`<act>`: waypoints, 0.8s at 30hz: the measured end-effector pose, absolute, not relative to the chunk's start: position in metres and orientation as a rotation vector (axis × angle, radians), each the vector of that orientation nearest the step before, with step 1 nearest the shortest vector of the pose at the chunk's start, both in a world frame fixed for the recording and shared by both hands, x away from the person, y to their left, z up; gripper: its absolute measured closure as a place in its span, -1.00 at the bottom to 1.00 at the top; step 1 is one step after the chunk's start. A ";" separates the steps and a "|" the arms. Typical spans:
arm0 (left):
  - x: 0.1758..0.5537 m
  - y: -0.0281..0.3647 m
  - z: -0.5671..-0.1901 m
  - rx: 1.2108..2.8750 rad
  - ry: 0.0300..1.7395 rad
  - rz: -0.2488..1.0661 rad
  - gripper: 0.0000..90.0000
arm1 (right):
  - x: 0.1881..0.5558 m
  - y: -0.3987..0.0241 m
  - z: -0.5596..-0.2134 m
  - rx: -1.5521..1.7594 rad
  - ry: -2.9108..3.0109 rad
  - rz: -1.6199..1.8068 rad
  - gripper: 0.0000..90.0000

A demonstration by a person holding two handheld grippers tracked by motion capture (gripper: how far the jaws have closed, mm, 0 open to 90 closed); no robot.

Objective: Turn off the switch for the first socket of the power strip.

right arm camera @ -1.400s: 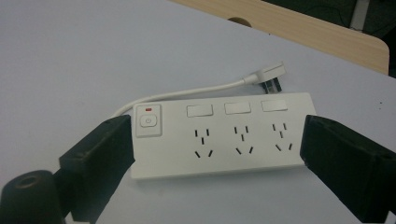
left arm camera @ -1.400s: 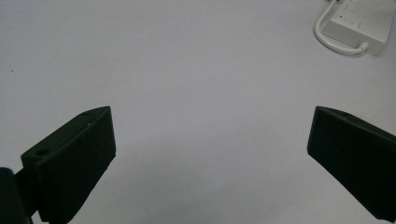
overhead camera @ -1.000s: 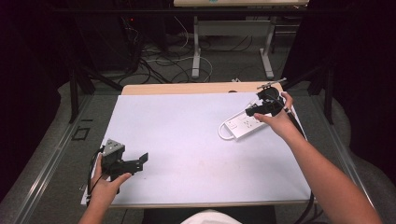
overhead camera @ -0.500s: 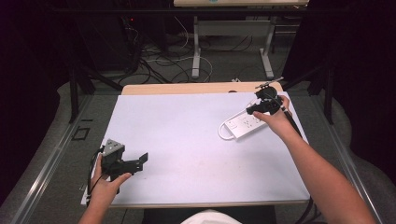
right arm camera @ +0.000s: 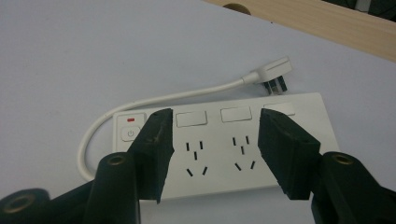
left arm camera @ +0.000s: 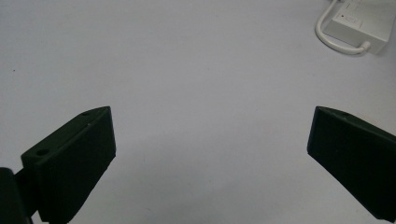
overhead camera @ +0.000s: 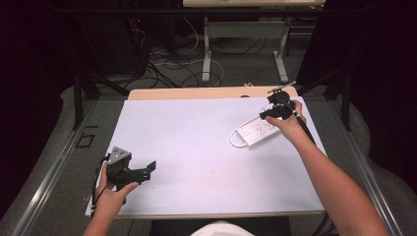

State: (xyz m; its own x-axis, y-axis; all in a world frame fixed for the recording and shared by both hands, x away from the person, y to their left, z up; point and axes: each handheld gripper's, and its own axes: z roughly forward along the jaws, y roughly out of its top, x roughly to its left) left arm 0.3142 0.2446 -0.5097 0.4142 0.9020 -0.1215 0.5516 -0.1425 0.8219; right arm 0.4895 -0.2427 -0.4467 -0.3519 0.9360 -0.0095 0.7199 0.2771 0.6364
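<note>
A white power strip (overhead camera: 252, 131) lies flat at the table's right back, its short cable (right arm camera: 163, 99) looping round to a plug (right arm camera: 275, 71) beside it. My right gripper (overhead camera: 268, 114) hovers just over the strip's top face (right arm camera: 219, 140). Its jaws have just been closing and stand half apart above the sockets, pads off the strip. My left gripper (overhead camera: 146, 170) rests near the front left edge, open, with only bare sheet between its jaws (left arm camera: 210, 116). The strip (left arm camera: 359, 18) lies far ahead of it.
A white sheet (overhead camera: 196, 132) covers the table, with a strip of bare wood (overhead camera: 196, 93) along the back edge. Beyond the table are cables and desk legs on a dark floor.
The right hand has shifted only slightly over the power strip. The left hand and its gripper have stayed put.
</note>
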 end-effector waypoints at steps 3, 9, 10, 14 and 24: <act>0.314 0.245 -0.510 1.817 1.252 0.521 -0.98 | 0.492 -0.244 -0.449 1.506 2.168 0.763 0.00; 0.314 0.244 -0.510 1.818 1.250 0.522 -0.98 | 0.496 -0.244 -0.452 1.520 2.147 0.769 0.06; 0.314 0.244 -0.510 1.816 1.251 0.521 -0.98 | 0.497 -0.244 -0.452 1.522 2.144 0.771 0.07; 0.314 0.245 -0.510 1.819 1.251 0.519 -0.98 | 0.500 -0.244 -0.454 1.519 2.139 0.773 0.18; 0.314 0.245 -0.510 1.821 1.251 0.521 -0.98 | 0.509 -0.242 -0.465 1.532 2.175 0.762 0.63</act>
State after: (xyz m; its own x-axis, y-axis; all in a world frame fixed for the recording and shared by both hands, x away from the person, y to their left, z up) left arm 0.3144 0.2446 -0.5100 0.4142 0.9023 -0.1195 0.5508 -0.1440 0.8221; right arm 0.5087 -0.2420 -0.4654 -0.3391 0.9407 0.0071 0.7394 0.2618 0.6203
